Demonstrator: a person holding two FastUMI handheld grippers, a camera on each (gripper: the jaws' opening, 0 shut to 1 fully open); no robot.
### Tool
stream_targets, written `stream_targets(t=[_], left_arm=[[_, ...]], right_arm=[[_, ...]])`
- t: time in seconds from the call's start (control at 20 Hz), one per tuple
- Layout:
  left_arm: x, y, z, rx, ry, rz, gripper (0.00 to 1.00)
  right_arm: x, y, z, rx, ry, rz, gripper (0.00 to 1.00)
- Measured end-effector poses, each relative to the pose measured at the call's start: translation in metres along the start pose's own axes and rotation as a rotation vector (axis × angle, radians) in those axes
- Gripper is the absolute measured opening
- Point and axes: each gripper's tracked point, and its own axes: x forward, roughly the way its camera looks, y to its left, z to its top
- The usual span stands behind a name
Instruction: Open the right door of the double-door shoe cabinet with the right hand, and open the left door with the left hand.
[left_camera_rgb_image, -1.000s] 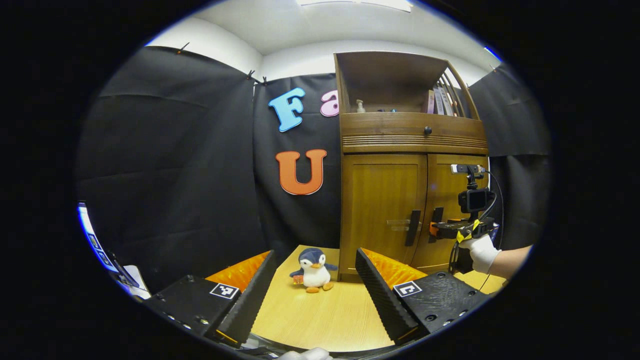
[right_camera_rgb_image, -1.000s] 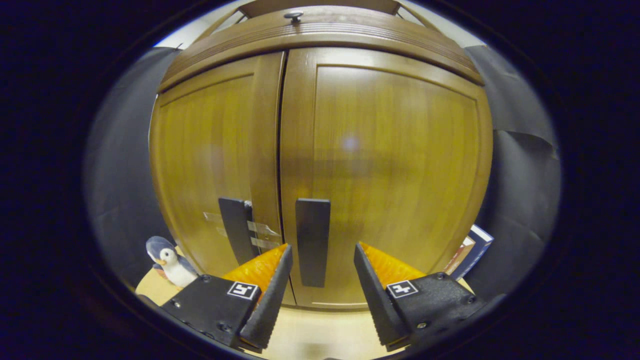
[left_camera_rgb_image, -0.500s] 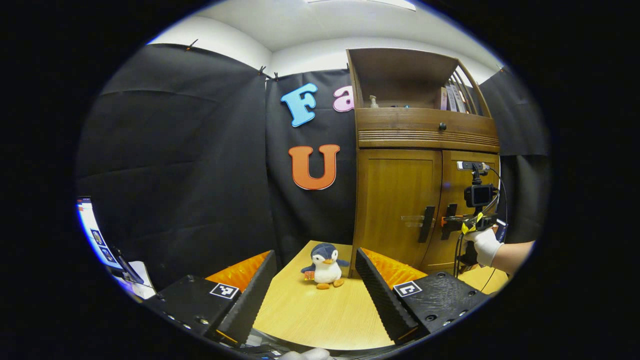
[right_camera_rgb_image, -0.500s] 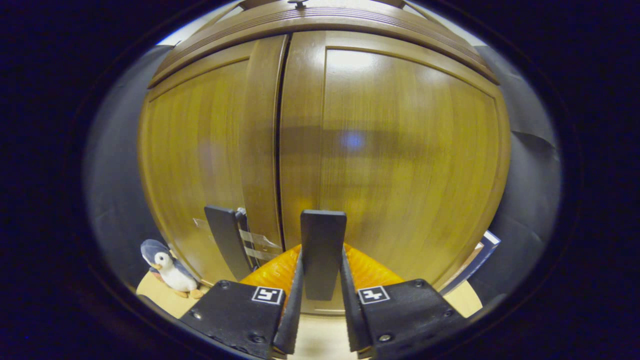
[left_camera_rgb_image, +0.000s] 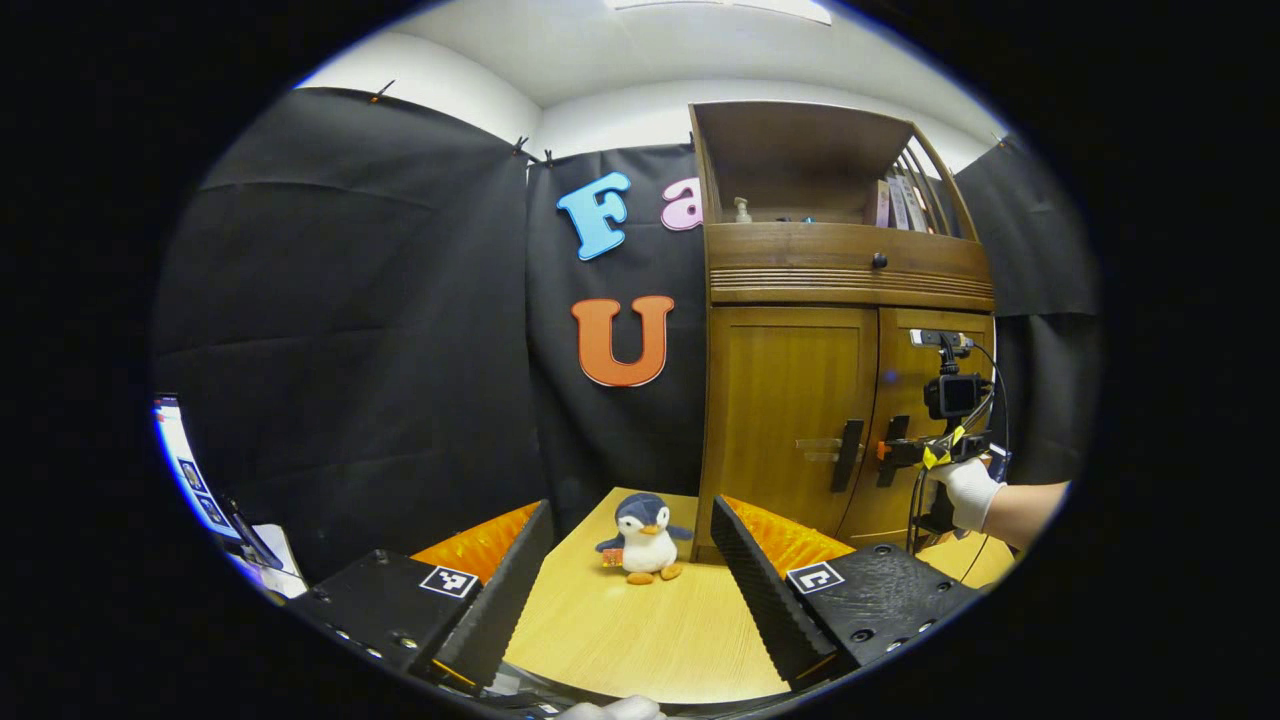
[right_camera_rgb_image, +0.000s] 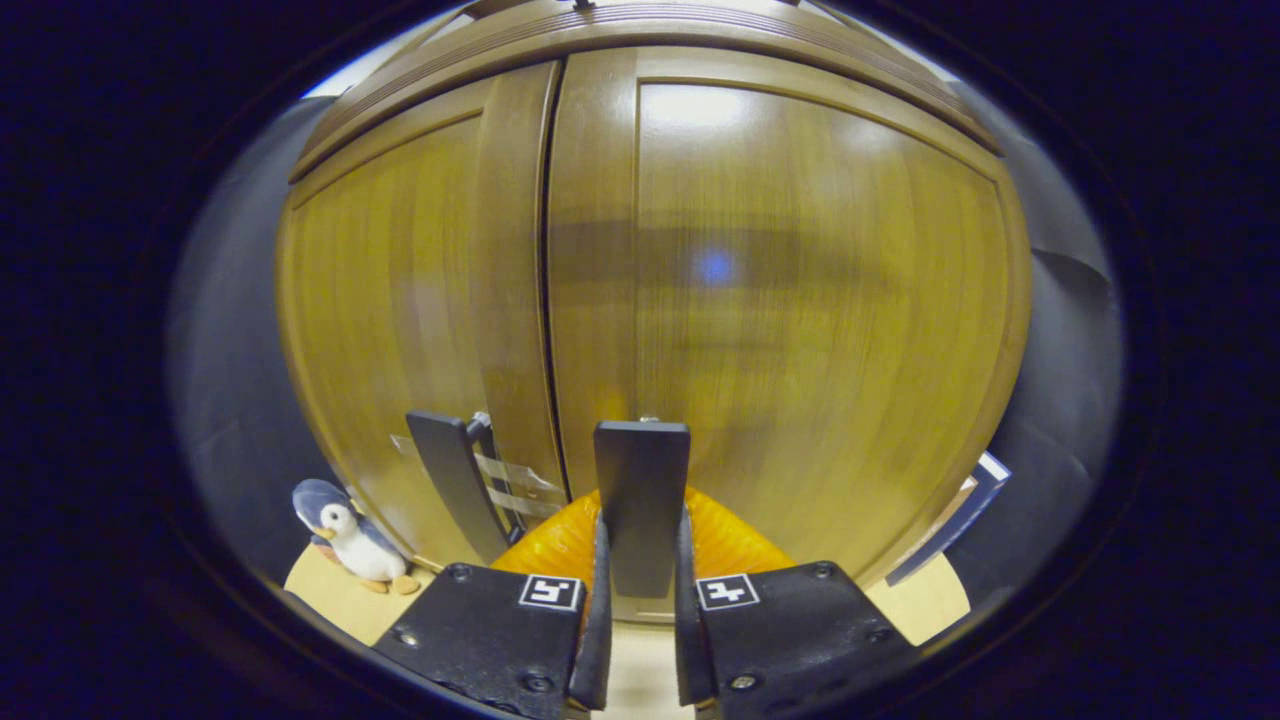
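the right gripper is clamping the right door's handle, both fingers pressing its sides, so the step in hand looks like the grab on the right door, with the pull not yet begun: both doors are lying flush, the seam between them closed. the cabinet is standing on the wooden table, at its back right corner from the left gripper view, against the black booth wall. i'm seeing the gloved hand holding that gripper up to the doors there.

the handle is a flat dark bar standing upright, its long axis running vertical, mounted close beside the centre seam. the left door's handle is standing just across the seam, likewise upright. so the door is probably hinging on its outer edge, and the next move is likely calling for a pull back that curves outward to the right, keeping the grip square on the bar so it isn't slipping.

the left gripper is hanging well apart from the cabinet, fingers spread wide with nothing between them, pointing toward a small plush penguin sitting near the cabinet's left front corner. the left door is waiting.
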Motion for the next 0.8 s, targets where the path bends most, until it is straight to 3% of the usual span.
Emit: stream_targets(t=[0.75, 0.8], left_arm=[[-0.01, -0.044, -0.008, 0.007, 0.007, -0.099, 0.96], [-0.01, -0.047, -0.007, 0.013, 0.001, -0.104, 1.0]], right_arm=[[-0.092, -0.025, -0.036, 0.018, -0.019, 0.093, 0.25], [-0.096, -0.028, -0.038, 0.022, -0.018, 0.096, 0.25]])
